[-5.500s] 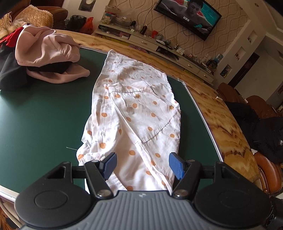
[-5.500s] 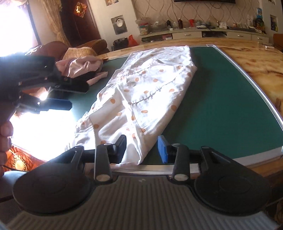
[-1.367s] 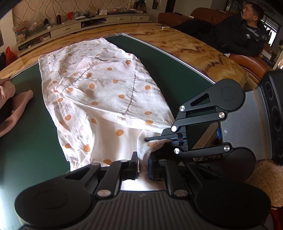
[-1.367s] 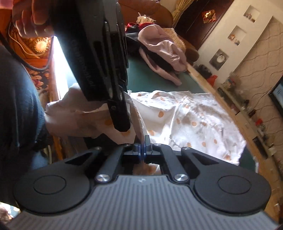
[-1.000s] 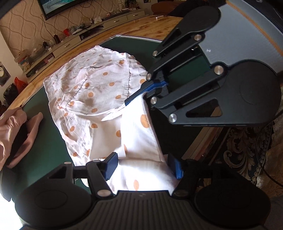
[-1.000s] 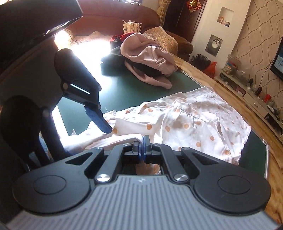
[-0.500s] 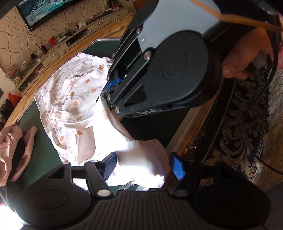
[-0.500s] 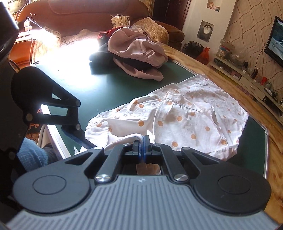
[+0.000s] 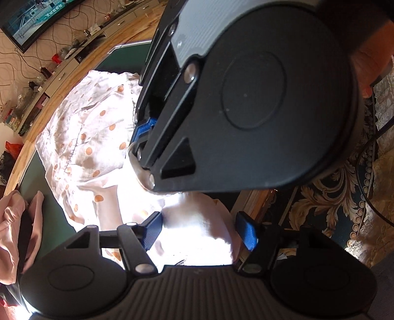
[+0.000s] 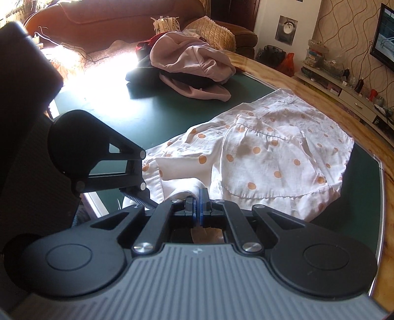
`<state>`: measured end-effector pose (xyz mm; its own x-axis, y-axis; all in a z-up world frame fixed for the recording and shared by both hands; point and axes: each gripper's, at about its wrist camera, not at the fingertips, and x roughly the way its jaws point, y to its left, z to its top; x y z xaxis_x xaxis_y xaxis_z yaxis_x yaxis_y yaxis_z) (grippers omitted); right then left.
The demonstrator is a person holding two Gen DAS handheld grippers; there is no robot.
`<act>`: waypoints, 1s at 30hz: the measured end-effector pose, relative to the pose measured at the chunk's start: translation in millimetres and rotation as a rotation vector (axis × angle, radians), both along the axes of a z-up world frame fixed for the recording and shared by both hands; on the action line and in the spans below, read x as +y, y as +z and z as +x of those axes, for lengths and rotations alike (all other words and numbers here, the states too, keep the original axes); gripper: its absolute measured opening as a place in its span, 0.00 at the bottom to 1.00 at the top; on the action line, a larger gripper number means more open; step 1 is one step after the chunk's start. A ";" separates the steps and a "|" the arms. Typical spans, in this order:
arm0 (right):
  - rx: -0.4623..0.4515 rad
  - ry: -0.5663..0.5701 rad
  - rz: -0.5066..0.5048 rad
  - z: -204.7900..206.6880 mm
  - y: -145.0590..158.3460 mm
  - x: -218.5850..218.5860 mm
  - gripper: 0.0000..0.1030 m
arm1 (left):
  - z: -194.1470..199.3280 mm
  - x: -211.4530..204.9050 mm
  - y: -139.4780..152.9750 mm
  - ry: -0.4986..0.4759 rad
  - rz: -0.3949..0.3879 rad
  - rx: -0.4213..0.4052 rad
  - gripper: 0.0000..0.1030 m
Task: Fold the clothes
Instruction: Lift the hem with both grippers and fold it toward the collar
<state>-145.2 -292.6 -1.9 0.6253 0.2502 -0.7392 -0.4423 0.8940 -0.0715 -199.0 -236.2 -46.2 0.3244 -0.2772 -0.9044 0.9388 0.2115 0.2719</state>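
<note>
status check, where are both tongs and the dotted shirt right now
Right tongs shut on white orange-dotted cotton shirt, hem lifted. Left tongs open, straddling same hem. Pink garment pile sits apart on green tabletop, not in the way.

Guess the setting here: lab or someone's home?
Most likely a home living room: a wall-mounted TV above a cluttered media shelf, a brown sofa, and a green-topped table where the right gripper pinches a polka-dot garment.
</note>
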 end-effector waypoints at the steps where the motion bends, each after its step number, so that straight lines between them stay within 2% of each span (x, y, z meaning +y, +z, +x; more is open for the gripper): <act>1: 0.007 -0.006 0.011 -0.2 -1.1 -2.1 0.05 | 3.7 1.2 -0.8 0.007 -0.008 0.014 0.69; 3: 0.021 -0.020 0.043 -0.4 -2.4 -7.4 0.05 | 12.6 5.5 -2.2 0.032 -0.026 0.046 0.52; 4: 0.026 -0.026 0.047 -1.0 -3.7 -9.1 0.05 | 16.8 9.5 -3.1 0.042 -0.035 0.057 0.49; 6: 0.034 -0.034 0.046 -2.9 -7.1 -11.6 0.05 | 23.6 19.4 -4.0 0.059 -0.053 0.071 0.34; 9: 0.040 -0.042 0.044 -8.9 -12.3 -12.9 0.04 | 36.1 35.0 1.5 0.102 -0.114 0.125 0.23; 11: 0.032 -0.050 0.048 -14.4 -13.5 -13.4 0.04 | 42.6 44.7 6.9 0.111 -0.149 0.155 0.21; 17: 0.020 -0.054 0.060 -36.1 -8.8 -8.9 0.04 | 47.9 78.8 29.3 0.050 -0.194 0.251 0.17; 25: 0.125 0.033 0.087 -78.1 4.2 4.8 0.04 | 47.8 109.9 63.7 -0.055 -0.169 0.322 0.15; 30: 0.142 0.056 0.140 -74.8 33.0 -1.4 0.04 | 84.1 105.2 95.9 -0.153 -0.165 0.418 0.15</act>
